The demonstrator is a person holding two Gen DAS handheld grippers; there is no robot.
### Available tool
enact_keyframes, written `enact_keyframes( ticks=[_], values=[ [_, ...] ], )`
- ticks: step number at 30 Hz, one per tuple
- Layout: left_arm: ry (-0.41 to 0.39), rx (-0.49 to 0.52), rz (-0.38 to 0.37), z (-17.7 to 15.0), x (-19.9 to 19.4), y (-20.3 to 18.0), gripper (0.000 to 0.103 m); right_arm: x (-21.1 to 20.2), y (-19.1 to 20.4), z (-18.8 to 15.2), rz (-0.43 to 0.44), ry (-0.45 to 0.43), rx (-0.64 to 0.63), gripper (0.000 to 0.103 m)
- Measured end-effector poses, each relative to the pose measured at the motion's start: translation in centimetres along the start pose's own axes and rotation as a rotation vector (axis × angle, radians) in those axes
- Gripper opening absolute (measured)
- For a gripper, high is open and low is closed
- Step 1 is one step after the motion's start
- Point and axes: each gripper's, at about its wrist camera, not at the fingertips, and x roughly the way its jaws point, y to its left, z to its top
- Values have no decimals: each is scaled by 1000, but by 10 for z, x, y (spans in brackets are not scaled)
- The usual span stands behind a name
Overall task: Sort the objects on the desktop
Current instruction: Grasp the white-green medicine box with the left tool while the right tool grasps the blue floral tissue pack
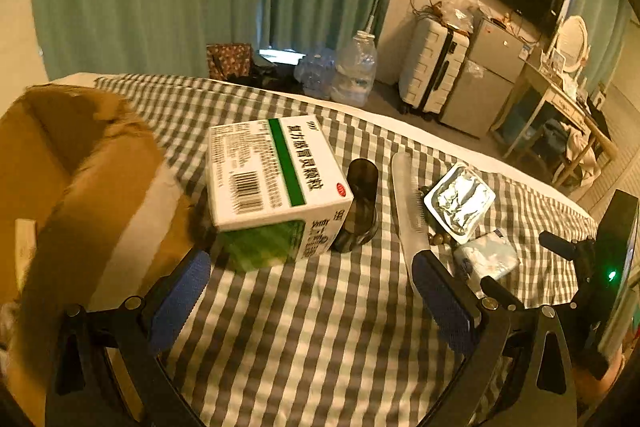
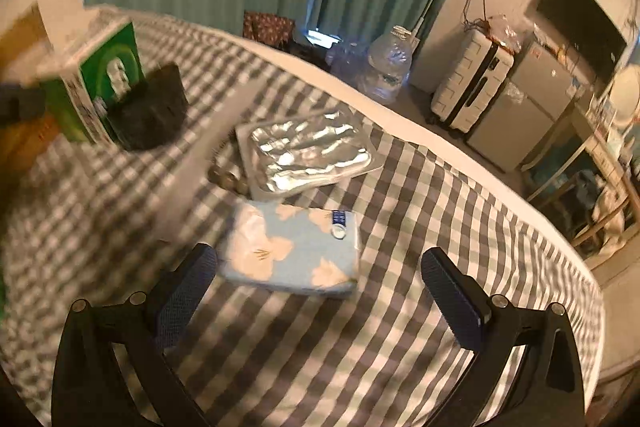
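With my left claw (image 1: pixel 312 291) open and empty, I advance it squarely onto the medicine box (image 1: pixel 276 183) just ahead, then close on opposite flat sides.

A bed (image 1: pixel 280 327) with a grey and white checked cover holds everything. On it sit a white and green box (image 1: pixel 272 183), a dark stand (image 1: pixel 358 211) just beside the box, a clear comb (image 1: pixel 406 203), some beads (image 1: pixel 438 239), a foil pill sheet (image 1: pixel 460 201) and a blue flowered pack (image 2: pixel 292 251). A brown carton (image 1: pixel 76 187) sits at the left.
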Motion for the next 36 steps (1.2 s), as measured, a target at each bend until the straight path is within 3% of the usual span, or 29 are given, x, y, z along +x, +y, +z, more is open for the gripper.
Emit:
enact_keyframes(
  ticks=[3, 7, 11, 18, 24, 27, 29, 30, 32, 33, 36],
  values=[
    [-2, -3, 24, 4, 13, -1, 103, 11, -4, -2, 11, 1, 1, 103],
    [-60, -3, 134, 5, 22, -6, 103, 19, -14, -2, 52, -2, 61, 103],
    [-64, 15, 225, 6, 35, -11, 103, 27, -18, -5, 104, 4, 108, 103],
    [-70, 27, 289, 7, 42, -6, 103, 35, -3, -7, 145, 33, 78, 103],
    [-56, 16, 274, 23, 53, 13, 103, 32, -2, -12, 155, 22, 78, 103],
    [-32, 38, 177, 25, 56, 16, 102, 30, -2, -13, 158, 24, 72, 103],
    [-23, 25, 142, 25, 58, 22, 80, 30, -1, -13, 163, 23, 86, 103],
    [-8, 10, 138, 25, 59, 25, 80, 30, -1, -13, 164, 21, 96, 101],
    [-6, -21, 106, 27, 58, 31, 79, 32, -5, -9, 150, 24, 110, 90],
    [-6, -23, 97, 27, 57, 32, 78, 31, -7, -7, 149, 22, 120, 74],
    [-1, -18, 93, 28, 51, 28, 78, 25, -12, -5, 180, 13, 177, 74]
  ],
)
